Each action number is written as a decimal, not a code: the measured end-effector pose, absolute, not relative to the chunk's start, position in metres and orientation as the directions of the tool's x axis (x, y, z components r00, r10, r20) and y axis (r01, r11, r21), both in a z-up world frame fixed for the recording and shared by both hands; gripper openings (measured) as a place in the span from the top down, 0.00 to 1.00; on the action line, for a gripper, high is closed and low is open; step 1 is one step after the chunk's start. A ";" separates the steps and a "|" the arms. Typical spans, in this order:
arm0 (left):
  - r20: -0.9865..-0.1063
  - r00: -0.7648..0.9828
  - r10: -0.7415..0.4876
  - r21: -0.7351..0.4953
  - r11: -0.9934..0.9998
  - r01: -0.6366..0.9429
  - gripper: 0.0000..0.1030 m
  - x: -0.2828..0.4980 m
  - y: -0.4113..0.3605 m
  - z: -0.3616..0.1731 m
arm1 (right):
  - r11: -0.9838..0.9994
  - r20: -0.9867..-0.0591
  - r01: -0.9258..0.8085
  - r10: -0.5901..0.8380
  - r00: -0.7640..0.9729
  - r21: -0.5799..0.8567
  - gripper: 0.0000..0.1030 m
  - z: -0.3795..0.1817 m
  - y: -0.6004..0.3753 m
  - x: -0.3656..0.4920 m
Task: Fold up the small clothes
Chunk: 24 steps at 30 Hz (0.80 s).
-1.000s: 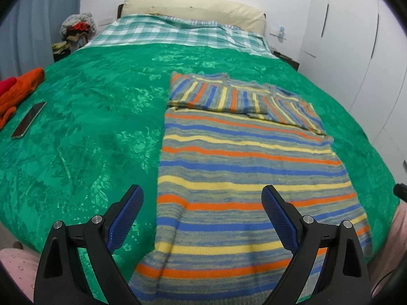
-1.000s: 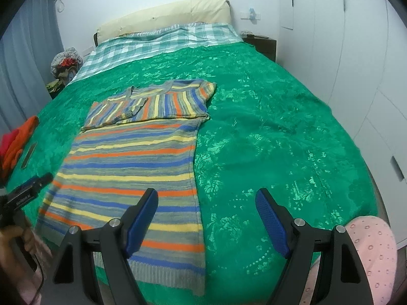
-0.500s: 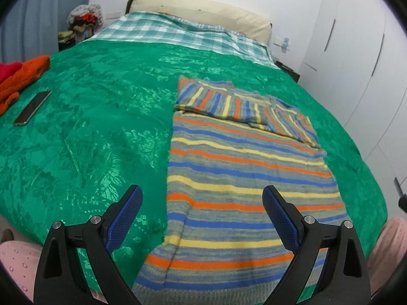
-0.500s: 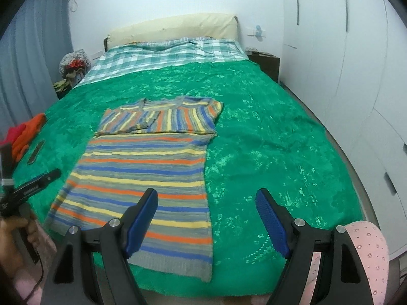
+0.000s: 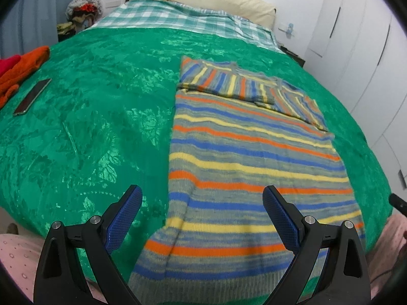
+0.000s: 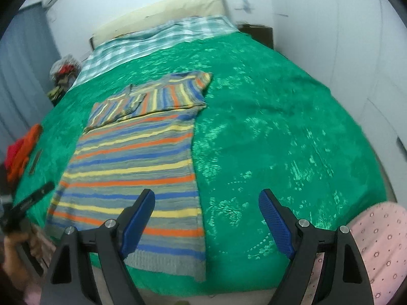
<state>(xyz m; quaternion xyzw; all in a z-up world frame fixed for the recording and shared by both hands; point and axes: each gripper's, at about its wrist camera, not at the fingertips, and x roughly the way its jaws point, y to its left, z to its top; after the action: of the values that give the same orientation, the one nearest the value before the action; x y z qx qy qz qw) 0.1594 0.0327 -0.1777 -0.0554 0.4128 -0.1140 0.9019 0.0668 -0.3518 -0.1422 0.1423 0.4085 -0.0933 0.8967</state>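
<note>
Both sleeves of the striped knitted sweater (image 5: 244, 157) already lie folded across its chest on the green bedspread (image 5: 96, 117). Left gripper (image 5: 202, 211) and right gripper (image 6: 206, 209), empty and spread apart, have drifted nearer the hem, probably to lift it.

Both wrist views sit at the foot of the bed (image 5: 89, 117), above its near edge, angled down and facing the headboard end. Left wrist view: just over the striped sweater's (image 5: 244, 167) near hem, sweater centred. Right wrist view: off to the sweater's (image 6: 132, 167) right side, sweater at left. Shared: sweater, green bedspread, checked blanket (image 6: 152, 43), phone (image 5: 31, 96).
</note>
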 end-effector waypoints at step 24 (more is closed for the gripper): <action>-0.790 0.380 -0.482 -0.471 0.873 0.127 0.16 0.150 0.094 -0.203 | 0.891 -0.863 0.305 0.163 0.478 0.337 0.19 -0.148 -0.409 0.081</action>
<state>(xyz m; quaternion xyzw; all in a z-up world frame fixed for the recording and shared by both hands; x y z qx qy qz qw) 0.1499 0.0940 -0.2029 -0.1690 0.5244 -0.1871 0.8133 0.0811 -0.4089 -0.1479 0.2300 0.5091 -0.0430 0.8283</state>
